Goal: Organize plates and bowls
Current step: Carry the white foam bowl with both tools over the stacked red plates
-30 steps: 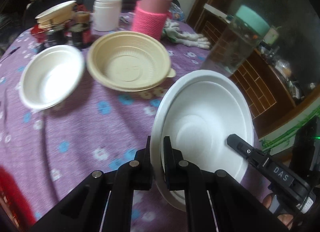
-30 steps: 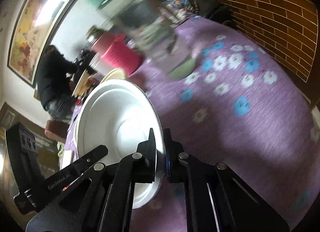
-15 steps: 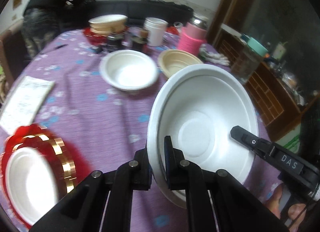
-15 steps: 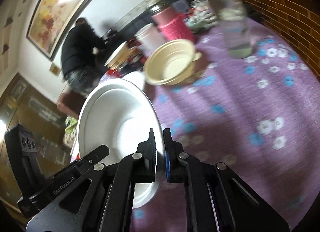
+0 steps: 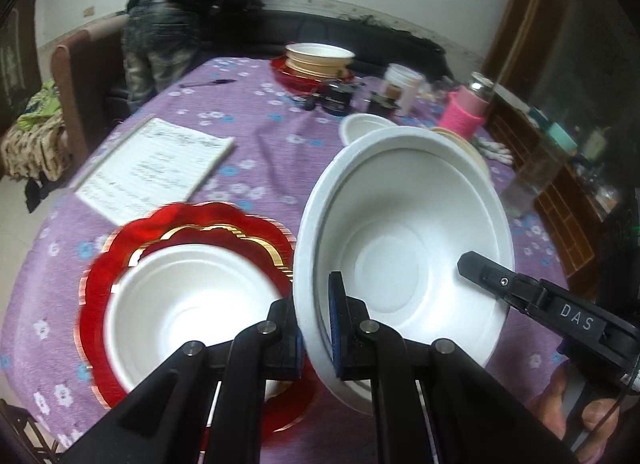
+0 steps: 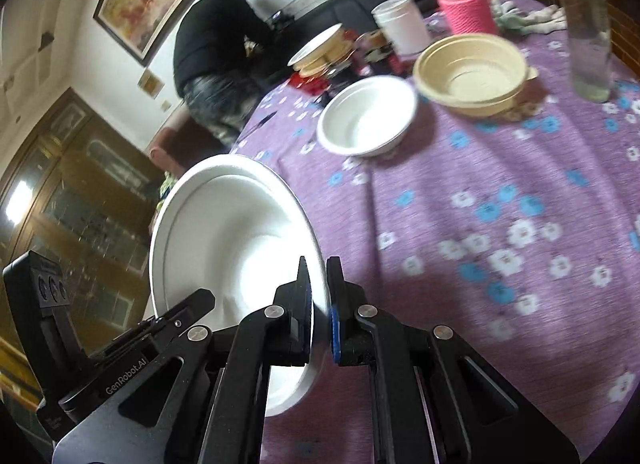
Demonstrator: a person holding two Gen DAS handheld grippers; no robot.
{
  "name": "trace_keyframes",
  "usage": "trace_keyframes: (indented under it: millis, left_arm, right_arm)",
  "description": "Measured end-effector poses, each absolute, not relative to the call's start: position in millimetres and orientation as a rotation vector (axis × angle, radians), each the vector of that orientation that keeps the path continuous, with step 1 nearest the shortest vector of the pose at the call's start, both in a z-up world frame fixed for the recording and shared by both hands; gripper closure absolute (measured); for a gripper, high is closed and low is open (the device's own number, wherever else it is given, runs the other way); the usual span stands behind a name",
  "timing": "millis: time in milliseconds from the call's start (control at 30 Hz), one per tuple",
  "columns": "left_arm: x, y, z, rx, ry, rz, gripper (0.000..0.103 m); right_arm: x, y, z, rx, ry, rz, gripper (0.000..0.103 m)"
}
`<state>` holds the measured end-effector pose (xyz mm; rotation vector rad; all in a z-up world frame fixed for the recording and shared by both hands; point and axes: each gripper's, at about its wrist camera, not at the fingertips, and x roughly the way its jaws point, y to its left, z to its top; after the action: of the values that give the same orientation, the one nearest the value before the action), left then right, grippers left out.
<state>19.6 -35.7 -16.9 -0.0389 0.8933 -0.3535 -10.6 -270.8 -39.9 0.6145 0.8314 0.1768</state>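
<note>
A large white bowl (image 5: 404,248) hangs tilted above the purple tablecloth, gripped from both sides. My left gripper (image 5: 312,292) is shut on its left rim. My right gripper (image 6: 318,264) is shut on the opposite rim, and one of its fingers (image 5: 480,272) shows in the left wrist view. Below and left of the held bowl lies a red gold-edged plate (image 5: 188,219) with another white bowl (image 5: 188,316) in it. Further off on the cloth stand a smaller white bowl (image 6: 366,117) and a tan bowl (image 6: 472,71). A stack of bowls (image 5: 320,57) sits on a second red plate at the far side.
A lined notebook (image 5: 156,167) and a pen (image 5: 208,83) lie on the left of the table. A pink-sleeved flask (image 6: 464,3), a white jar (image 6: 404,23) and a tall glass bottle (image 6: 588,23) stand at the back right. A person (image 5: 180,11) bends over behind the table.
Both grippers have carried the white bowl leftward across the table. The red plate with its white bowl has come into view beside the held bowl. The tan and small white bowls have receded.
</note>
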Motion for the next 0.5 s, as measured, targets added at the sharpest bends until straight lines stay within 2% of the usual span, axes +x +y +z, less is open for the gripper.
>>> trace_keyframes:
  millis: [500]
  left_arm:
    - [16.5,48.3,-23.9,-0.108,0.890,-0.228,0.095]
  right_arm:
    - [10.0,-184.0,-44.0,0.536,0.895,0.302,0.096]
